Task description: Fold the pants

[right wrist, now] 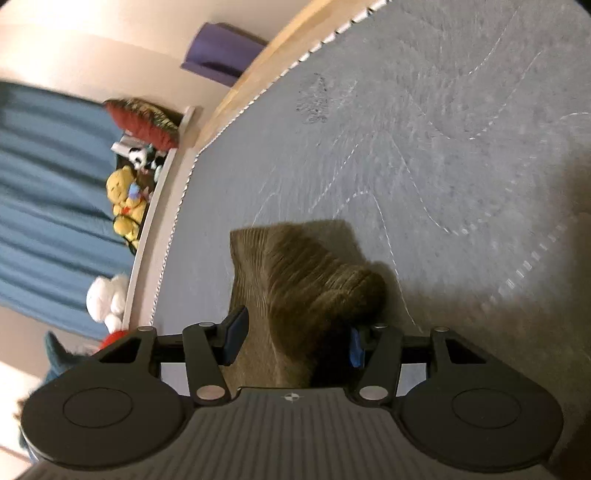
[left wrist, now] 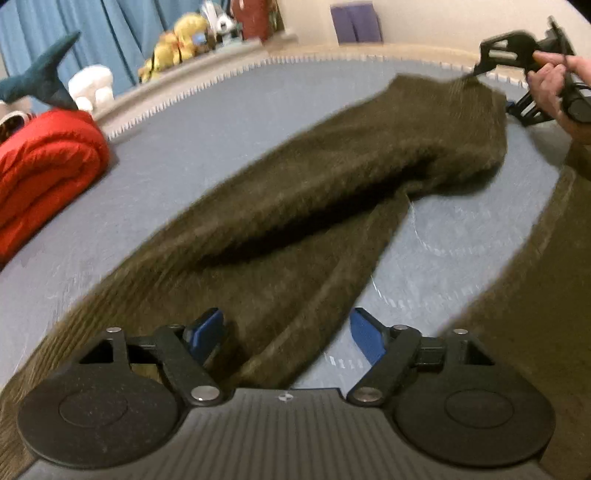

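Observation:
Olive-brown corduroy pants (left wrist: 332, 177) lie stretched slantwise over a grey-blue quilted bed cover (left wrist: 207, 122). My left gripper (left wrist: 286, 332) stands open over the near end, its blue pads (left wrist: 207, 328) wide apart with cloth lying between them. At the far end a hand (left wrist: 550, 88) holds my right gripper (left wrist: 496, 90) at the pants' corner. In the right wrist view that gripper (right wrist: 295, 343) is open, and a bunched fold of the pants (right wrist: 314, 280) sits between its pads without being pinched. The right pad is partly hidden by the cloth.
A rolled red quilt (left wrist: 44, 166) lies on the bed at the left. Plush toys (left wrist: 177, 40) line a ledge behind the bed, in front of a blue curtain (left wrist: 110, 33). More olive cloth (left wrist: 535, 295) fills the right edge. Bare cover (right wrist: 424, 129) spreads beyond the pants.

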Tool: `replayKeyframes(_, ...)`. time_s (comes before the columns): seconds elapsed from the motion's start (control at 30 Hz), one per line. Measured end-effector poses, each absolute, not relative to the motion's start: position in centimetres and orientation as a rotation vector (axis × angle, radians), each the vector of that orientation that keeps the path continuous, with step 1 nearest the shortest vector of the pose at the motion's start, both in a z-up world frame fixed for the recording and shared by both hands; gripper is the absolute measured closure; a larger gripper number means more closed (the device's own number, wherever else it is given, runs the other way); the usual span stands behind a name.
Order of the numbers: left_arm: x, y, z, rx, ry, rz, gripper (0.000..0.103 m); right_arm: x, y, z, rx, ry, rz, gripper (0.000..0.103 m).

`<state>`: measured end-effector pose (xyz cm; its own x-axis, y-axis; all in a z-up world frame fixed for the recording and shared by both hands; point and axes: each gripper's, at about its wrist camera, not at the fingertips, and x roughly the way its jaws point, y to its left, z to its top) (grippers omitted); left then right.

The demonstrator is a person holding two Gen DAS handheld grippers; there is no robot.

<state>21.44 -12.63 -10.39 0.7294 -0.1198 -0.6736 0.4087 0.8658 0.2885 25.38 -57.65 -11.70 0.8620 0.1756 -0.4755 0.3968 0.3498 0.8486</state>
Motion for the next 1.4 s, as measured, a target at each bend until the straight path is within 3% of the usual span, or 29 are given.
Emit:
replayKeyframes(0.03, 21.9, -12.3, -10.4, 0.429, 0.71, -0.318, 0.027, 26.0, -57.8, -11.6, 1.223, 0.549, -0.155, 0.054)
replayKeyframes(0.07, 22.3, -12.0, -10.3, 0.412, 0.722, -0.335, 0.048, 26.6, -58.0, -11.1, 1.217, 0.546, -0.147, 0.069)
replayKeyframes(0.13, 22.8, -11.6, -9.9, 0.419, 0.748, -0.348, 0.087, 27.6, -58.1, -9.2, 1.19, 0.52, -0.13, 0.077)
replayKeyframes(0.17, 22.7, -11.4, -9.5, 0.441, 0.738, -0.351, 0.09, 28.0, -58.1, -7.8, 1.165, 0.494, -0.12, 0.081)
replayKeyframes(0.3, 21.8, -9.5, -7.4, 0.413, 0.708, -0.436, 0.091, 26.1, -58.6, -2.3, 0.992, 0.376, -0.15, 0.087)
replayKeyframes(0.4, 21.9, -8.2, -7.4, 0.395, 0.786, -0.553, 0.089, 24.4, -58.5, -3.6, 0.811, 0.487, -0.347, 0.086)
replayKeyframes(0.5, 22.4, -7.4, -8.4, 0.456, 0.875, -0.619, 0.082, 25.2, -59.2, -8.1, 0.788, 0.711, -0.466, 0.079)
replayKeyframes(0.57, 22.2, -6.1, -7.6, 0.423, 0.851, -0.628, 0.07, 24.4, -59.4, -8.3, 0.782, 0.68, -0.474, 0.072)
replayKeyframes(0.63, 22.4, -3.7, -6.3, 0.271, 0.818, -0.651, 0.064, 23.3, -58.8, -7.2, 0.707, 0.616, -0.502, 0.059)
replayKeyframes(0.73, 23.2, -0.5, -6.1, 0.086, 0.798, -0.634, 0.065, 21.3, -58.1, -5.5, 0.623, 0.517, -0.566, 0.055)
replayKeyframes(0.8, 24.3, 0.2, -8.1, 0.072, 0.887, -0.548, 0.07, 20.0, -58.1, -5.0, 0.61, 0.474, -0.526, 0.055)
replayKeyframes(0.87, 24.6, 0.9, -10.0, 0.048, 0.977, -0.5, 0.072, 20.4, -57.9, -5.2, 0.582, 0.5, -0.449, 0.055)
replayKeyframes(0.93, 24.5, 1.7, -8.7, 0.003, 1.009, -0.489, 0.074, 20.3, -57.4, -4.8, 0.587, 0.544, -0.415, 0.055)
replayKeyframes(1.13, 19.1, 4.2, -1.0, 0.068, 0.815, -0.399, 0.069, 17.5, -52.7, 3.6, 0.509, 0.471, -0.269, 0.054)
replayKeyframes(1.23, 14.4, 6.2, 2.8, 0.035, 0.726, -0.345, 0.058, 15.8, -48.6, 9.4, 0.447, 0.415, -0.15, 0.047)
replayKeyframes(1.4, 7.2, 11.0, 6.5, -0.01, 0.636, -0.265, 0.051, 10.3, -41.1, 16.6, 0.341, 0.346, 0.041, 0.037)
